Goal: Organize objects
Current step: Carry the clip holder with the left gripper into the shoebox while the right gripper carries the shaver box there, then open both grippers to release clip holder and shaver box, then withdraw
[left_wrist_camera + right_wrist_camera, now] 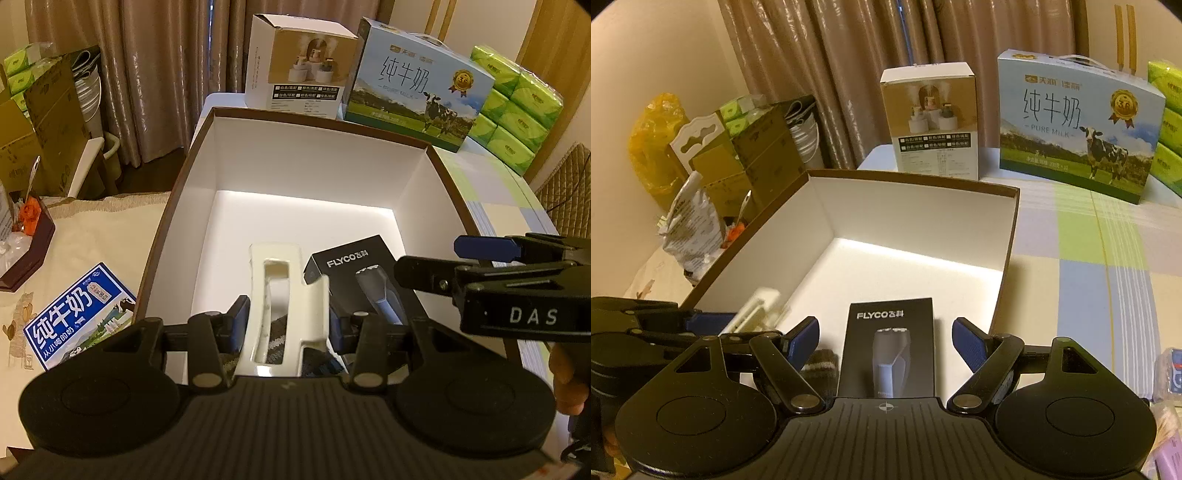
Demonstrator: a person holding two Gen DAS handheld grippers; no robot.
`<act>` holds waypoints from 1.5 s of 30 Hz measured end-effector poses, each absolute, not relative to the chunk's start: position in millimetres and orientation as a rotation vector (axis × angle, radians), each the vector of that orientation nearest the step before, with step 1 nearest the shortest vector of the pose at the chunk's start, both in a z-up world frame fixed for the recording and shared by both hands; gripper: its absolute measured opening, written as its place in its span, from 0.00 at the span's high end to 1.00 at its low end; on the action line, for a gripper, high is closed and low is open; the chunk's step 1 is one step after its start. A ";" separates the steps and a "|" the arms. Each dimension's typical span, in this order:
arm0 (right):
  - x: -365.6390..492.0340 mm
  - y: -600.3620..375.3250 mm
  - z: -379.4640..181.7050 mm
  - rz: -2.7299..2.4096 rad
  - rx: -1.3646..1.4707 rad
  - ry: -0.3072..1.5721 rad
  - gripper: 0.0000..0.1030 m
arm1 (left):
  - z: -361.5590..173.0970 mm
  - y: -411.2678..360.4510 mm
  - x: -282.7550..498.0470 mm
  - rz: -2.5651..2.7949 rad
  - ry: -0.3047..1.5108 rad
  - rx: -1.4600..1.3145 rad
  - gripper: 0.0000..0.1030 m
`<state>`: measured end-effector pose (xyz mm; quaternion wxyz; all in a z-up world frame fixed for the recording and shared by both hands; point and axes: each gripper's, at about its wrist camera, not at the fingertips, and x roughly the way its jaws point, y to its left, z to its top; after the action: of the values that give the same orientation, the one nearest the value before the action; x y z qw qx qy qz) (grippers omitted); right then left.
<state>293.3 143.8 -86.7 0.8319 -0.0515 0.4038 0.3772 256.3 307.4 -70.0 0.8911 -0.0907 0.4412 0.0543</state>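
The right tool (882, 339) hangs spread over the black FLYCO box (888, 347) inside the white-lined carton (916, 206).

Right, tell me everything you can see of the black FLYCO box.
The FLYCO box is a slim black carton, apparently matte cardboard, with white lettering and a picture of a grey-blue shaver on its face. It looks closed and lies face up inside the big white-lined box, near its front, beside the white moulded tray. The right gripper hangs over it, jaws open and clear of it.

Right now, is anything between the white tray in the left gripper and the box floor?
Partly. A dark knitted item lies under the white tray, and the FLYCO box sits close beside it. The rest of the box floor looks bare.
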 end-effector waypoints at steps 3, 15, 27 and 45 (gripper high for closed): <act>290.9 140.0 -84.8 0.806 -0.105 0.861 0.26 | -66.0 306.4 253.2 0.110 0.901 -0.186 0.56; 267.4 125.6 -75.5 0.859 -0.114 0.869 0.25 | -49.8 313.6 229.9 0.170 0.897 -0.216 0.38; 241.1 106.1 -62.6 0.889 -0.103 0.868 0.24 | -33.0 306.6 198.3 0.200 0.889 -0.239 0.33; 197.9 61.5 -43.9 0.902 -0.072 0.854 0.17 | -18.0 264.3 153.0 0.186 0.885 -0.252 0.29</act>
<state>197.9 61.5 -43.9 0.8127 -0.0335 0.4000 0.4224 153.0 264.3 -18.0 0.8918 -0.1213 0.4265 0.0898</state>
